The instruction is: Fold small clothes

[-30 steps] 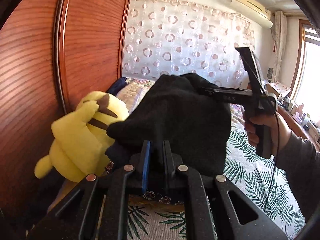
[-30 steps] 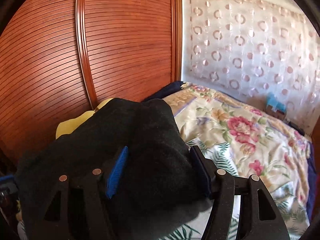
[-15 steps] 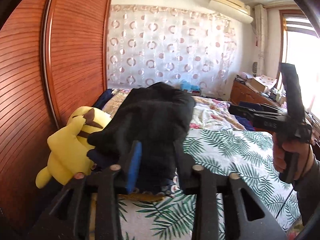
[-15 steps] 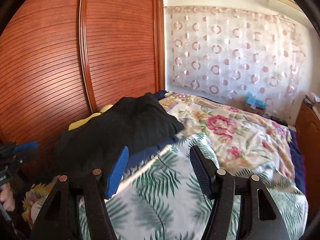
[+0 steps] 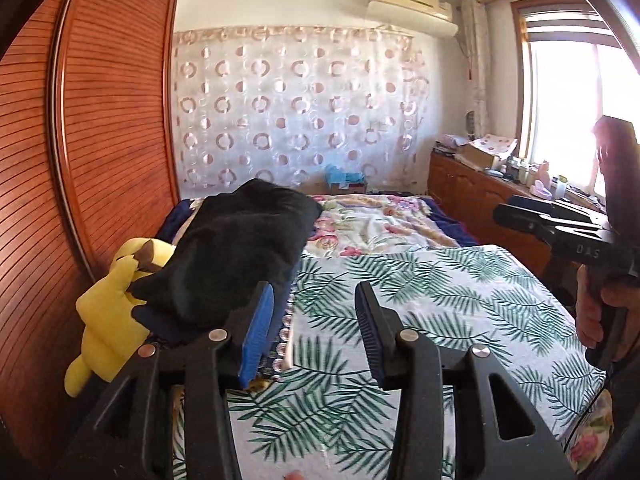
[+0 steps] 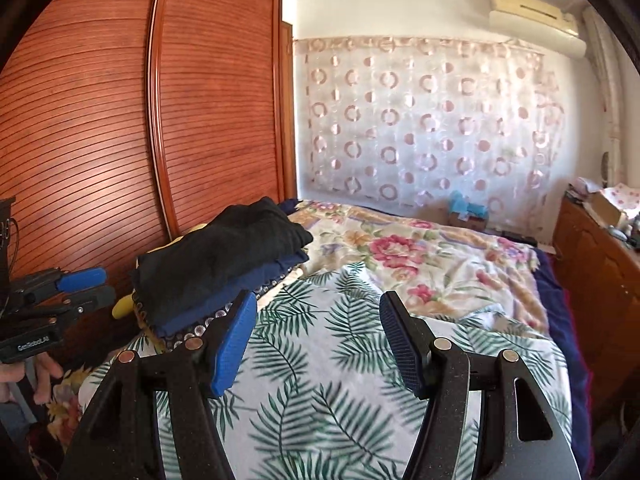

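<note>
now left gripper [image 5: 316, 320] jaws standing apart, empty, black garment [image 5: 240, 248] released at 10 o'clock; right gripper [image 6: 316, 340] also gaping, pulling clear.

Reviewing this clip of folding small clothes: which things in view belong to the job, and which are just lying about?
Part of the job:
- folded black garment, top of the pile
- navy garment beneath it
- left gripper, open, nothing between its fingers
- right gripper, open, nothing between its fingers

Just lying about:
- yellow plush toy beside the pile
- floral quilt
- palm-leaf sheet
- wooden wardrobe
</note>
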Demonstrator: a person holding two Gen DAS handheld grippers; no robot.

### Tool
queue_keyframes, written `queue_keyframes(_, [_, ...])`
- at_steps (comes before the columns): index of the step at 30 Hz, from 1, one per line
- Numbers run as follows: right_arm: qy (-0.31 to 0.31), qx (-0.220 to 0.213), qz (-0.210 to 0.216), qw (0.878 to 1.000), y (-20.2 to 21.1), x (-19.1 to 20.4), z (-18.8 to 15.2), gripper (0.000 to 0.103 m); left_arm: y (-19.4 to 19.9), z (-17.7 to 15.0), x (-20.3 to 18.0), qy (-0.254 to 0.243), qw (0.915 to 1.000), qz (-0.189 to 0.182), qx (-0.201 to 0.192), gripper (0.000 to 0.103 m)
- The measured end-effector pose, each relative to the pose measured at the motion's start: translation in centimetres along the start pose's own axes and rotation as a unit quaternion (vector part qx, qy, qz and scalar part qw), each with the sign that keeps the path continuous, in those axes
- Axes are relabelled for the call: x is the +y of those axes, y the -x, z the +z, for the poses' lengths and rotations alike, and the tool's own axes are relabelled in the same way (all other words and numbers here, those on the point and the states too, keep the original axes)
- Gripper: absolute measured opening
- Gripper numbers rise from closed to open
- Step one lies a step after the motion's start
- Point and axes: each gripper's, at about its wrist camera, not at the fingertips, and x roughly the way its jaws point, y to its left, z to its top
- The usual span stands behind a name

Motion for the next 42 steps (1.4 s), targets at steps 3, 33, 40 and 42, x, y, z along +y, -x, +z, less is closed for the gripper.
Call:
queue_keyframes(3, [-0.006, -0.005, -0.005, 1.000, 1.7, 0.4, -0.8, 0.066, 0.6, -0.1, -0.6, -0.001, 0.9999, -0.012, -0.005, 0.044])
queue_keyframes(33, [-0.072, -0.042, -0.130, 0.988, 13.7, 3.0, -3.6, 0.092, 1.3, 0.2, -8.6, -0.034, 0.9992, -0.023, -0.001, 0.044])
queue_keyframes(40, [-0.078, -0.043, -0.143, 0.986, 14.3, 3.5, -4.9, 0.092, 1.5, 0.2, -8.5, -0.030, 0.9993, -0.023, -0.004, 0.044])
queue_keyframes(42, [-0.079, -0.042, -0.143, 0.986, 14.2, 3.4, -4.9, 0.092, 1.6, 0.2, -8.5, -0.030, 0.9993, -0.021, -0.006, 0.044])
